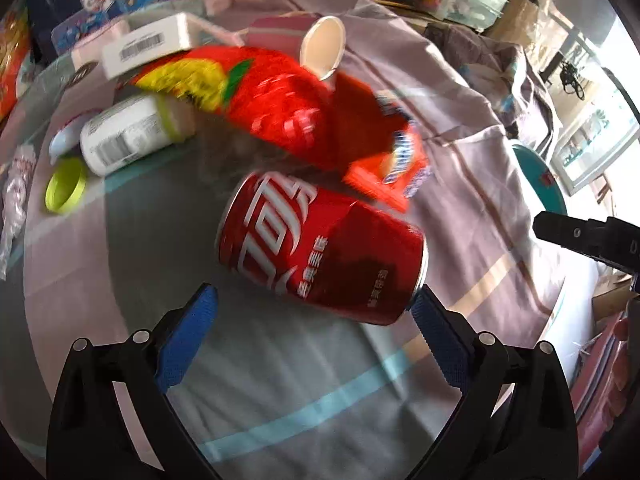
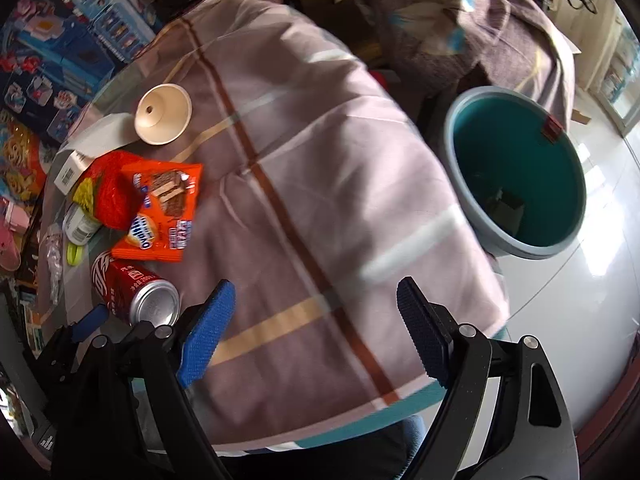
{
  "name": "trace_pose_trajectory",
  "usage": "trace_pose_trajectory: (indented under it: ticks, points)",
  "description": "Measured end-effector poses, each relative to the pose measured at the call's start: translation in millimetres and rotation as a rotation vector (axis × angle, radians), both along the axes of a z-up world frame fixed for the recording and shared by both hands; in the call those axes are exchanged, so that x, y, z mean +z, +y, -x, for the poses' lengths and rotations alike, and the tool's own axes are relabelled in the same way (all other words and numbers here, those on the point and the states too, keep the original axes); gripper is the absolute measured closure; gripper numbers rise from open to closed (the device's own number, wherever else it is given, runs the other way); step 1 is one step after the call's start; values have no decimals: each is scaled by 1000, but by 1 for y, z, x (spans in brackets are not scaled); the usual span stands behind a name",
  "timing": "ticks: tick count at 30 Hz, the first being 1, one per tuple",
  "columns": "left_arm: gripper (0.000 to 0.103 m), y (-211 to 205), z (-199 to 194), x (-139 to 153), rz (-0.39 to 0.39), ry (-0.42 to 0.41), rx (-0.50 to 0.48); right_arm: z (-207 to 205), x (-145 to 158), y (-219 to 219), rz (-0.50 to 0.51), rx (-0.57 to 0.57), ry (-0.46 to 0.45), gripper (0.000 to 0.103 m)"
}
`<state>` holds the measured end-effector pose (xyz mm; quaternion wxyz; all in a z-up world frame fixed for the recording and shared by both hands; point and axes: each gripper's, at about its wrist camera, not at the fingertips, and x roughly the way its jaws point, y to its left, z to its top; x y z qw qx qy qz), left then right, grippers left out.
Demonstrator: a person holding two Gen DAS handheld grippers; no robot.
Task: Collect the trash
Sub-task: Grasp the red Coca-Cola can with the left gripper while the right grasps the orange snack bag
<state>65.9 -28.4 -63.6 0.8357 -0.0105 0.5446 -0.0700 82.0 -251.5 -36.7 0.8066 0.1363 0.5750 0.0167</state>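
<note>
A red cola can [image 1: 324, 248] lies on its side on the cloth-covered table, just ahead of my open left gripper [image 1: 316, 316], whose right blue pad [image 1: 436, 336] is close to the can's end. The can also shows in the right wrist view [image 2: 132, 292]. Behind it lie a red snack bag [image 1: 260, 100], an orange wafer wrapper [image 1: 396, 164], a white bottle [image 1: 124, 136], a green lid [image 1: 66, 190] and a paper cup [image 1: 324, 46]. My right gripper [image 2: 316, 320] is open and empty above the cloth. A teal bin [image 2: 516, 176] stands on the floor to the right.
A white box [image 1: 148, 44] and a crumpled clear wrapper [image 1: 16, 192] lie at the table's left. Toy boxes [image 2: 52, 52] stack behind the table. A draped cloth pile [image 2: 460, 28] sits behind the bin. White floor [image 2: 580, 288] lies to the right.
</note>
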Motion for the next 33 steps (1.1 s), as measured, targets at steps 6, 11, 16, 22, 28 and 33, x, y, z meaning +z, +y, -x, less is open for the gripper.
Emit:
trace_pose_trajectory:
  ticks: [6,11,16,22,28,33]
  points:
    - [6,40,5,0,-20,-9,9,-4,-2,32,1,60,6,24]
    - [6,77,9,2,-10,5,51,-10,-4,51,12,83,0,24]
    - [6,89,11,20,102,1,68,-22,1,54,-26,72,12,24]
    - [6,57,-3,30,163,20,-37,-39,20,62,-41,84,-31,24]
    - [6,33,-19,10,103,42,-109,-53,19,72,-54,103,-20,24]
    - [46,45,-33,-8,140,72,-109,-65,8,86,-55,117,16,24]
